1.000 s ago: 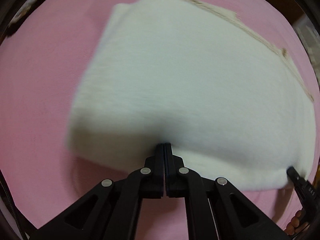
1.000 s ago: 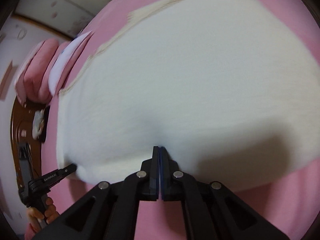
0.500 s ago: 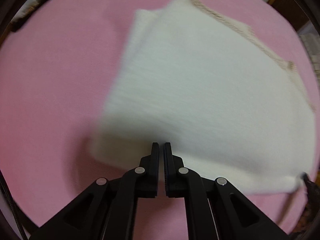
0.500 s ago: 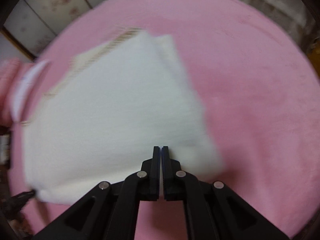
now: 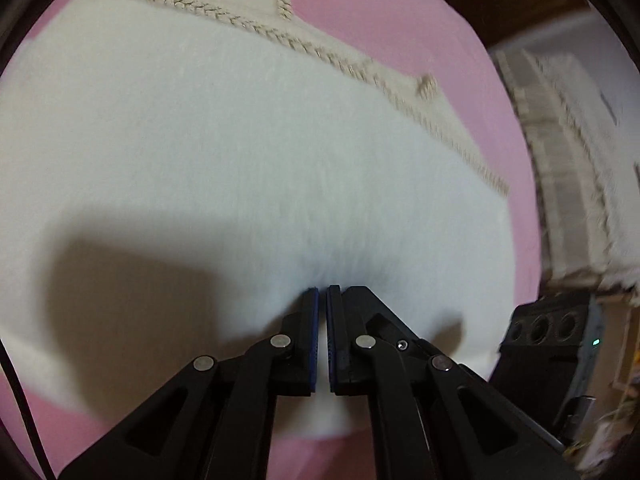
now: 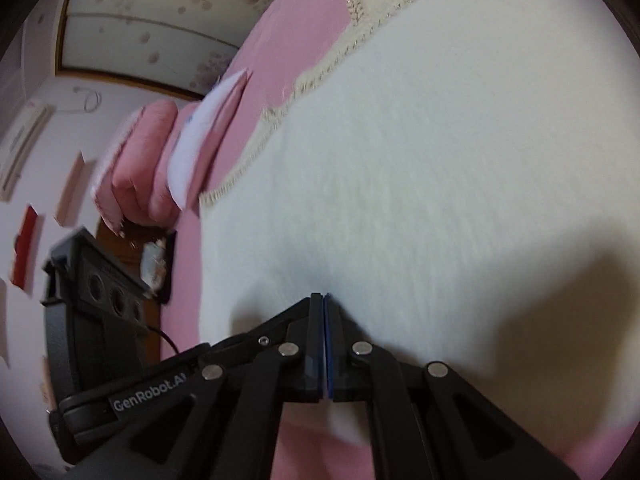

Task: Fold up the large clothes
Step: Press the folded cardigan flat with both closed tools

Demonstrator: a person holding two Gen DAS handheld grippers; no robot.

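Note:
A large white fluffy garment (image 5: 248,152) with beige braided trim (image 5: 320,52) lies folded on a pink bed cover (image 5: 400,8). It fills the right wrist view too (image 6: 440,152). My left gripper (image 5: 322,300) is shut, its tips pressed down on the garment near its near edge; no cloth shows between the pads. My right gripper (image 6: 322,298) is shut likewise on the garment's near part. Each gripper's body shows in the other's view, the right one (image 5: 548,336) and the left one (image 6: 100,292), close beside each other.
Folded pink and white bedding (image 6: 168,160) is stacked at the bed's far left in the right wrist view. A fringed white textile (image 5: 580,168) lies off the bed's right side. A wardrobe with floral panels (image 6: 160,20) stands behind.
Both grippers dropped down and moved forward onto the garment and closer together. The garment now lies flat and fills both views, where half a second ago it sat farther off.

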